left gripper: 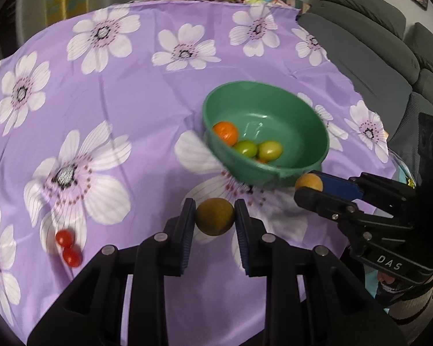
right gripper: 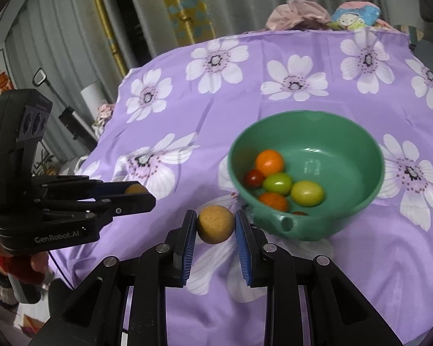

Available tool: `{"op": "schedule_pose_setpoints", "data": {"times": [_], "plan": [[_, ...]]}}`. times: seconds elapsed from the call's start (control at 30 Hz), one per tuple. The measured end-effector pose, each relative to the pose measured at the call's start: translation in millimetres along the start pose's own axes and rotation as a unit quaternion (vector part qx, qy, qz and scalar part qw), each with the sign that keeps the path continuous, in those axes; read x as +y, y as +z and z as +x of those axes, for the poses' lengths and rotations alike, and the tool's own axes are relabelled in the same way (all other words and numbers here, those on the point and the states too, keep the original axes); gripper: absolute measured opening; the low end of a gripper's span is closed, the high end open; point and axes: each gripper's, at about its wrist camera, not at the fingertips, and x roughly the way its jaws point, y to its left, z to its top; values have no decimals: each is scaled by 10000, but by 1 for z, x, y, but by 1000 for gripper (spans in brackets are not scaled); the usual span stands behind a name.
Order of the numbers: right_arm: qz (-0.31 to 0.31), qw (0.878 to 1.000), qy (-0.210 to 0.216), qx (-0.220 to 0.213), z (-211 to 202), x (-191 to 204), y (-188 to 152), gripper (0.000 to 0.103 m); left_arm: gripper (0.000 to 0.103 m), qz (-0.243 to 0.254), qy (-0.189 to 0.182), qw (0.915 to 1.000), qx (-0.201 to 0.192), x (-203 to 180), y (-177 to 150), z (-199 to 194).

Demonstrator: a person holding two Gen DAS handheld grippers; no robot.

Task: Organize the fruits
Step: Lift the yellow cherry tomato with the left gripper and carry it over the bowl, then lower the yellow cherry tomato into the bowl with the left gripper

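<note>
Left gripper (left gripper: 215, 216): bottom centre of the left wrist view, clamped on a brown round fruit (left gripper: 215, 216), held above the cloth.
Right gripper (right gripper: 215, 224): bottom centre of the right wrist view, clamped on a tan round fruit (right gripper: 215, 224) – just beside the bowl's near rim.
Red cherry tomatoes (left gripper: 68, 248): two, touching, lower left of the left wrist view, on the cloth, well apart from the bowl.
Green bowl (right gripper: 358, 150): mid-frame, right of centre; holding orange (right gripper: 269, 162), green (right gripper: 277, 183), yellow-green (right gripper: 307, 193) and dark red (right gripper: 254, 178) tomatoes.
Tablecloth (left gripper: 147, 109): purple, white flowers – under everything.
Grey sofa (left gripper: 375, 43): upper right of the left wrist view.
</note>
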Motion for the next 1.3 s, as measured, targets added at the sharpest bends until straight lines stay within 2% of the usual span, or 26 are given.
{"op": "schedule_pose_setpoints", "data": {"times": [0.67, 1.3], "plan": [[293, 9980, -255, -495, -11, -51, 21, 29, 27, 657, 21, 9978, -9, -48, 53, 41], [339, 9977, -350, -470, 2, -74, 27, 29, 27, 954, 274, 9948, 246, -62, 65, 85]]}}
